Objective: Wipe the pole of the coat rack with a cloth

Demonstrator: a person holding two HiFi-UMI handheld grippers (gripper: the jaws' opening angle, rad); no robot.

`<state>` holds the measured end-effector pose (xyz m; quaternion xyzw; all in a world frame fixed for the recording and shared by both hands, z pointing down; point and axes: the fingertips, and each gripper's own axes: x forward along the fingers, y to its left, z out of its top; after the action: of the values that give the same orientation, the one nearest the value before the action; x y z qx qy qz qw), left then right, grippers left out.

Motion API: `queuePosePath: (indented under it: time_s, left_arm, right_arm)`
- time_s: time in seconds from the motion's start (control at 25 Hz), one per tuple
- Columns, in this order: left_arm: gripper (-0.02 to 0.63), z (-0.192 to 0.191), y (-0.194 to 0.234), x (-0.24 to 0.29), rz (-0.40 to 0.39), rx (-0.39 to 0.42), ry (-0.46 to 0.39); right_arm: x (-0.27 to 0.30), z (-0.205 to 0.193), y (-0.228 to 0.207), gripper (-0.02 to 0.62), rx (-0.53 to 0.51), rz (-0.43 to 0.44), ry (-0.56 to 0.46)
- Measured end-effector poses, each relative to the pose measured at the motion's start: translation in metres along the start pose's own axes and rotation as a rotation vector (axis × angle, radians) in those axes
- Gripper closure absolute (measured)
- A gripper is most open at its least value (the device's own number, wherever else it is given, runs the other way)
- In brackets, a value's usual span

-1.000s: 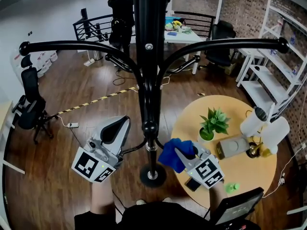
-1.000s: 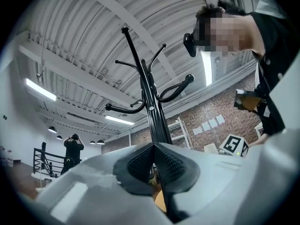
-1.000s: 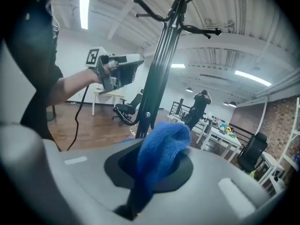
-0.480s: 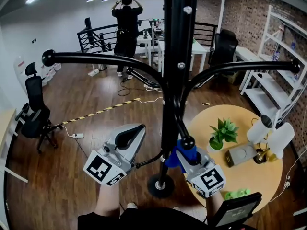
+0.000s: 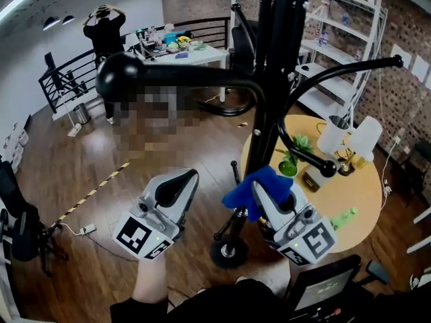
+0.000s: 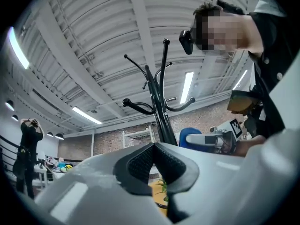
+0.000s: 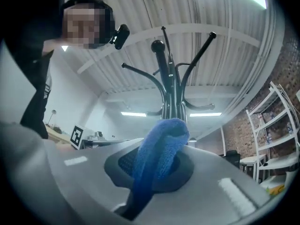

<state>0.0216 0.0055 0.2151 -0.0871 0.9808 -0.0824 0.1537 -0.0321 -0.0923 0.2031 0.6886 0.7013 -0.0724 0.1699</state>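
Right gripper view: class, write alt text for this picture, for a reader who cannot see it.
The right gripper is shut on a folded blue cloth, seen from below. Beyond the cloth rises the black coat rack's pole with its curved hooks, under a white ribbed ceiling; white shelving stands at the right.

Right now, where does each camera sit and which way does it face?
Head view: on the person's head, facing steeply down at coat rack, table, left gripper, right gripper; a forearm shows.
Left gripper view: on that gripper, tilted up toward the ceiling, jaws shut; the person's torso shows.
Right gripper view: likewise tilted up, jaws pinching the cloth; person at left.
Shared: coat rack and cloth in all three.
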Motion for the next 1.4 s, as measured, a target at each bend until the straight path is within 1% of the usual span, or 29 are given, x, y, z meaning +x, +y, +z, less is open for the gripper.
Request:
queuePosePath:
  time_s: [0.12, 0.2, 0.32, 0.4, 0.48, 0.6, 0.76, 0.92, 1.0, 1.08, 1.2, 1.4]
  left_arm:
    - [0.612, -0.003, 0.010, 0.008, -0.023, -0.022, -0.021]
    - [0.612, -0.006, 0.009, 0.013, -0.046, -0.034, -0.011]
    - [0.612, -0.010, 0.005, 0.026, -0.089, -0.021, 0.016]
    - [0.612, -0.014, 0.008, 0.032, -0.113, -0.031, 0.011]
    - [0.612, -0.020, 0.012, 0.031, -0.154, -0.044, 0.005]
    - [0.612, -0.023, 0.012, 0.026, -0.246, -0.056, -0.018]
    - [0.612, -0.024, 0.018, 0.029, -0.353, -0.082, -0.034]
    - [0.612, -0.026, 0.026, 0.023, -0.475, -0.126, -0.045]
    - [0.612, -0.028, 0.028, 0.020, -0.512, -0.143, -0.045]
    - [0.612, -0.024, 0.028, 0.017, -0.528, -0.153, -0.059]
    - [0.612, -0.016, 0.023, 0.012, -0.531, -0.155, -0.081]
    - [0.612, -0.002, -0.002, 0.011, -0.533, -0.137, -0.087]
  right_arm:
    - [0.009, -0.005, 0.006, 0.574, -0.048, 0.010, 0.018]
    - [0.014, -0.008, 0.009, 0.574, -0.073, 0.003, 0.031]
    - [0.010, -0.016, 0.005, 0.574, -0.074, -0.013, 0.063]
    - [0.014, -0.017, 0.005, 0.574, -0.064, -0.021, 0.051]
    - [0.022, -0.019, 0.012, 0.574, -0.077, -0.045, 0.052]
    - [0.026, -0.022, 0.017, 0.574, -0.116, -0.131, 0.073]
    - [0.022, -0.022, 0.001, 0.574, -0.141, -0.300, 0.083]
    - [0.021, -0.024, 0.005, 0.574, -0.177, -0.471, 0.108]
    - [0.023, -0.026, 0.007, 0.574, -0.185, -0.520, 0.118]
    - [0.026, -0.026, 0.008, 0.574, -0.182, -0.535, 0.131]
    - [0.025, -0.024, 0.014, 0.574, -0.216, -0.534, 0.158]
    - [0.016, -0.011, 0.023, 0.574, -0.261, -0.498, 0.164]
